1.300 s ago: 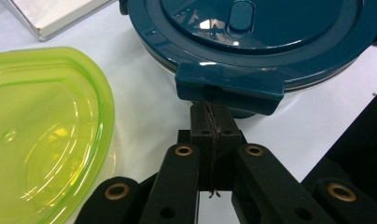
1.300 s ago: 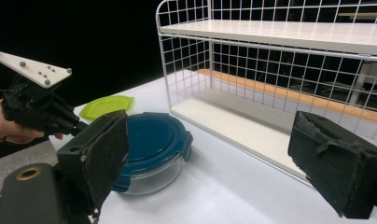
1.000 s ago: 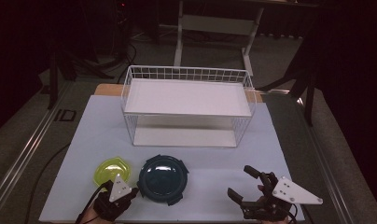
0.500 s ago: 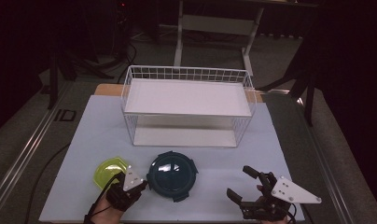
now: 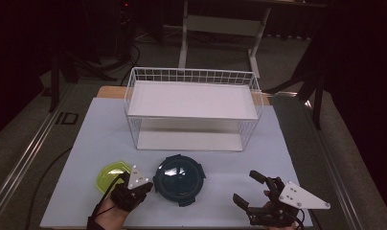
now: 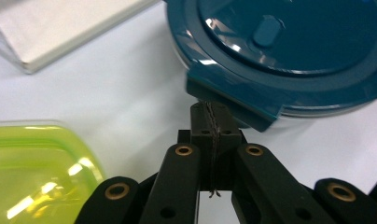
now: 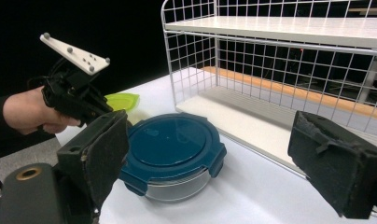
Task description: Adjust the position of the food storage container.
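Note:
A round container with a dark blue clip-on lid [image 5: 178, 178] [image 6: 289, 42] [image 7: 172, 140] stands on the white mat near the front. My left gripper [image 5: 150, 187] [image 6: 210, 119] is shut, jaws pressed flat together, and its tip touches a side latch of the blue lid from the left. I cannot tell whether the latch's edge is pinched. From the right gripper view, the left gripper [image 7: 95, 109] and the hand on it are left of the container. My right gripper [image 5: 244, 185] [image 7: 219, 158] stands wide open to the container's right, apart from it, with nothing between the pads.
A yellow-green translucent container [image 5: 110, 175] [image 6: 32, 172] [image 7: 121, 100] lies just left of the left gripper. A white wire rack with two shelves [image 5: 191, 100] [image 7: 270, 28] stands behind, across the middle of the mat [image 5: 86, 143]. Dark floor surrounds the table.
My left gripper has moved right and slightly away from me, up to the blue-lidded container. The container has shifted a little to the right. The right gripper has stayed put.

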The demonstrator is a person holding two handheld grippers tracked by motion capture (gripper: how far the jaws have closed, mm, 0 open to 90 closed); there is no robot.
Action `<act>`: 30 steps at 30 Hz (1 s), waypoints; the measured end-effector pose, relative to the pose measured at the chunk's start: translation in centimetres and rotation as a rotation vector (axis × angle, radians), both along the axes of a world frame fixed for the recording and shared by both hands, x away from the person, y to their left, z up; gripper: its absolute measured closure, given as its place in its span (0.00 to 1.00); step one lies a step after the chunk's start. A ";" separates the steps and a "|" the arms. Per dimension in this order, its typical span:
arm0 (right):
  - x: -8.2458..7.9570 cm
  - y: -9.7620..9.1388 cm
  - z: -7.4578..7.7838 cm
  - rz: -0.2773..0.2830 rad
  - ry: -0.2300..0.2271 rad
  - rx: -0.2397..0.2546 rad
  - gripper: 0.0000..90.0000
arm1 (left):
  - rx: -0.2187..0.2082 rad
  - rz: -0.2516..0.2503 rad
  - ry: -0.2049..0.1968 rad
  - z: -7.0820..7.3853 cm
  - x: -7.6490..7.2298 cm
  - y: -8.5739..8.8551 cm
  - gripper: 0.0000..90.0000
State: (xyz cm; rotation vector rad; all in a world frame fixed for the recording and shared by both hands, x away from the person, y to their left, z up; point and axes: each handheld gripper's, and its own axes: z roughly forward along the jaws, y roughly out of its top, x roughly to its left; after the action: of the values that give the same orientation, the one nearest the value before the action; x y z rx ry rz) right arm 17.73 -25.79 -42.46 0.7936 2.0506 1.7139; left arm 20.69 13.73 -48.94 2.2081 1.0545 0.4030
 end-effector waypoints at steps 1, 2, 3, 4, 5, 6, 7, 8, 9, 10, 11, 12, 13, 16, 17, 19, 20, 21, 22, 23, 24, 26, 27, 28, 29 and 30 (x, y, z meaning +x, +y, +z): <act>0.0 0.0 0.0 0.000 0.000 0.000 0.13 | 0.006 0.006 0.001 -0.1 0.0 -0.1 0.99; 0.0 0.0 0.0 0.000 0.000 0.000 0.13 | 0.008 0.009 -0.001 -0.2 0.1 -0.1 0.99; 0.0 0.0 0.0 -0.002 -0.002 0.001 0.13 | 0.001 0.013 0.004 -0.2 0.1 -0.1 0.99; 0.0 -0.1 0.0 -0.003 -0.002 0.006 0.13 | -0.005 0.016 0.010 -0.2 0.2 0.0 0.99; 0.0 -0.1 0.0 -0.001 0.001 0.011 0.13 | -0.003 0.017 0.011 -0.1 0.3 -0.1 0.99; 0.0 -0.1 0.0 0.001 0.005 0.010 0.13 | 0.002 0.019 0.009 -0.1 0.3 -0.2 0.99; 0.1 0.0 -0.1 0.002 0.003 0.008 0.14 | 0.009 0.019 0.006 0.0 0.4 -0.3 0.99; 0.1 0.0 -0.1 0.004 0.003 0.007 0.14 | 0.008 0.018 0.006 0.1 0.5 -0.4 0.99; 0.1 0.1 -0.1 0.007 0.003 0.005 0.13 | 0.007 0.019 0.002 0.1 0.6 -0.5 0.99; 0.1 0.1 -0.1 0.009 0.003 0.001 0.14 | 0.007 0.021 -0.002 0.3 0.8 -0.6 0.99; 0.1 0.2 -0.1 0.010 0.002 0.000 0.14 | 0.001 0.022 -0.011 0.4 1.0 -0.7 0.99; 0.1 0.2 -0.2 0.010 0.004 -0.001 0.14 | 0.006 0.022 -0.007 0.5 1.2 -0.9 0.99; 0.1 0.2 -0.2 0.009 0.004 -0.001 0.14 | 0.003 0.023 -0.004 0.4 1.5 -1.0 0.99; 0.1 0.2 -0.2 0.010 0.006 0.003 0.14 | 0.006 0.022 -0.006 0.4 2.1 -1.5 0.99; 0.1 0.2 -0.2 0.011 0.007 0.001 0.14 | 0.012 0.017 -0.006 0.4 2.2 -1.7 0.99; 0.2 0.2 -0.3 0.012 0.010 0.001 0.14 | 0.014 0.011 -0.005 0.5 2.4 -2.0 0.99; 0.2 0.2 -0.3 0.013 0.011 0.001 0.14 | 0.015 0.005 -0.003 0.5 2.5 -2.2 0.99; 0.2 0.2 -0.3 0.014 0.012 0.001 0.14 | 0.012 0.000 -0.003 0.5 2.6 -2.4 0.99; 0.2 0.2 -0.3 0.016 0.012 -0.001 0.14 | 0.003 -0.010 0.001 0.4 2.7 -2.6 0.99; 0.2 0.3 -0.3 0.018 0.012 -0.002 0.14 | -0.007 -0.011 0.005 0.4 2.8 -2.9 0.99; 0.2 0.3 -0.3 0.020 0.012 -0.002 0.14 | -0.004 -0.017 0.002 0.4 2.9 -3.2 0.99; 0.2 0.3 -0.4 0.022 0.011 -0.005 0.14 | -0.006 -0.025 0.002 0.4 3.2 -3.8 0.99; 0.2 0.4 -0.4 0.023 0.013 -0.005 0.14 | -0.012 -0.026 0.005 0.4 3.3 -4.1 0.99; 0.3 0.3 -0.4 0.023 0.013 -0.005 0.14 | -0.011 -0.031 0.006 0.4 3.4 -4.4 0.99; 0.3 0.3 -0.4 0.023 0.013 -0.007 0.14 | -0.012 -0.034 0.004 0.4 3.5 -4.7 0.99; 0.3 0.3 -0.4 0.023 0.013 -0.006 0.14 | -0.013 -0.037 0.005 0.4 3.6 -5.0 0.99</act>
State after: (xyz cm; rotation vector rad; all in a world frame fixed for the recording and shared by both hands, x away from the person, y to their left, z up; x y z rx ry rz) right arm 18.01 -25.49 -42.87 0.7845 2.0799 1.7183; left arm 24.31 8.78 -48.56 2.2144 1.0145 0.3733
